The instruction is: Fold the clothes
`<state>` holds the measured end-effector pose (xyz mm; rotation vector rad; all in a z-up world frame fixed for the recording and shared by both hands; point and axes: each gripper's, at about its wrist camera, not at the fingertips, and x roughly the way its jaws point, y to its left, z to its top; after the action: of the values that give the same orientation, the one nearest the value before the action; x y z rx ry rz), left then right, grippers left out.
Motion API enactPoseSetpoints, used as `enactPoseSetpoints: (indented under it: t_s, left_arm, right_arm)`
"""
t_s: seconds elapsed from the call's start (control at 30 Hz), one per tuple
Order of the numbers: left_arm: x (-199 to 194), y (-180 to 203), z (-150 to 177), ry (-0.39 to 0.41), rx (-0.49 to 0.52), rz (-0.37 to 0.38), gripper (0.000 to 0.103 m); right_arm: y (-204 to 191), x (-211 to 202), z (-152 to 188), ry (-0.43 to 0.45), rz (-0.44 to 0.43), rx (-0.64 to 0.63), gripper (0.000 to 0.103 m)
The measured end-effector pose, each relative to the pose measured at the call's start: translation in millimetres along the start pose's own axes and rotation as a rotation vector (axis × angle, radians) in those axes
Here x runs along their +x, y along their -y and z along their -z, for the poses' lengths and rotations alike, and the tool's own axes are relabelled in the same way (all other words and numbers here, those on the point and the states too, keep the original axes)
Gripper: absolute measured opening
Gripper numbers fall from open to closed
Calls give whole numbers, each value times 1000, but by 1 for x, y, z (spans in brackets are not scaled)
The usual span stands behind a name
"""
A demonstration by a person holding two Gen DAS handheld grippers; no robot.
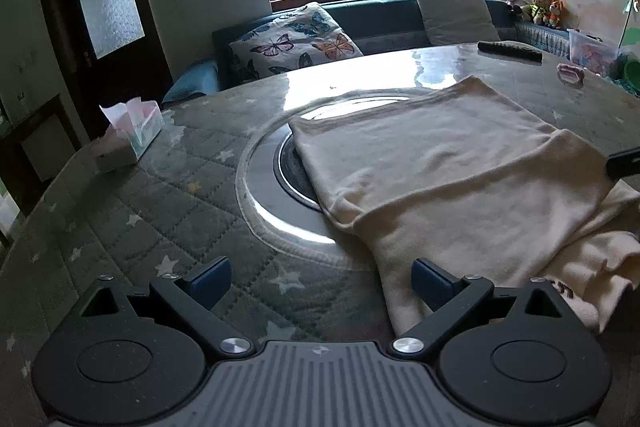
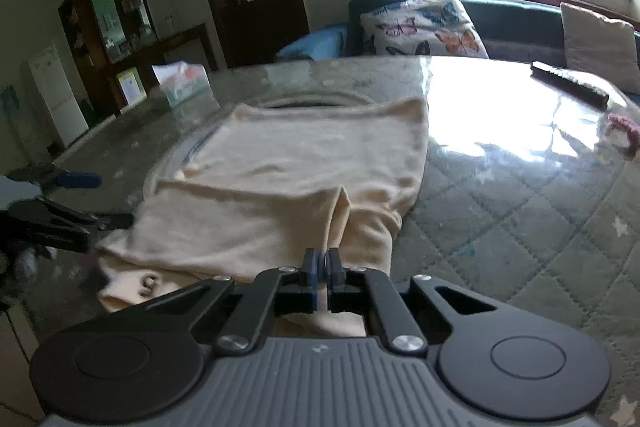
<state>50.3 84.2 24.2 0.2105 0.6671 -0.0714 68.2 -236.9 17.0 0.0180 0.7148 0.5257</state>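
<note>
A cream garment (image 1: 440, 167) lies partly folded on the round table (image 1: 160, 187), over the table's central glass ring. My left gripper (image 1: 322, 285) is open and empty, low over the table at the garment's near left edge. My right gripper (image 2: 324, 261) is shut on a pinched fold of the cream garment (image 2: 304, 163) at its near edge and lifts that fold slightly. The left gripper also shows at the left edge of the right wrist view (image 2: 60, 203), and a bit of the right gripper shows at the right edge of the left wrist view (image 1: 624, 165).
A tissue box (image 1: 132, 133) stands at the table's left. A dark remote (image 1: 510, 51) and a small pink item (image 1: 570, 73) lie at the far right. A sofa with a butterfly cushion (image 1: 296, 41) runs behind the table under the window.
</note>
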Motion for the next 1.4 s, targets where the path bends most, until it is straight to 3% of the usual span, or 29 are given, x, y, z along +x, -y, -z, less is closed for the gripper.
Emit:
enactPoseSetpoints:
  t_s: [0.13,0.33,0.5,0.8,1.0,1.13,1.23,1.4]
  left_arm:
    - [2,0,-7,15,9,-1,99]
    - [9,4,-17,20,37,3,99]
    - [20,10,-30,23,55,8,99]
    - [49,22,-30,-12,104,-5,103]
    - [33,21,-25,24,129,-1,103]
    - [17,28,-21,45,161,28,103]
    - [12,37,-13,40,200,47,103]
    - [-5,44,0,48,270,51,103]
  right_arm:
    - [-7,-20,-6,31,-9,-19,3]
    - [-5,-6,4,-40,60,-44,5]
    - [-3,-10,-16,21,43,-43,8]
    - [1,47,-26,-64,2,-46,10]
    - [3,35,-19,-57,31,-79,11]
    - [-11,20,-15,-53,-2,-137,11]
    - [-19,17,-8,-61,-24,-160,21]
    - [-20,15,0,-72,-17,-165,21]
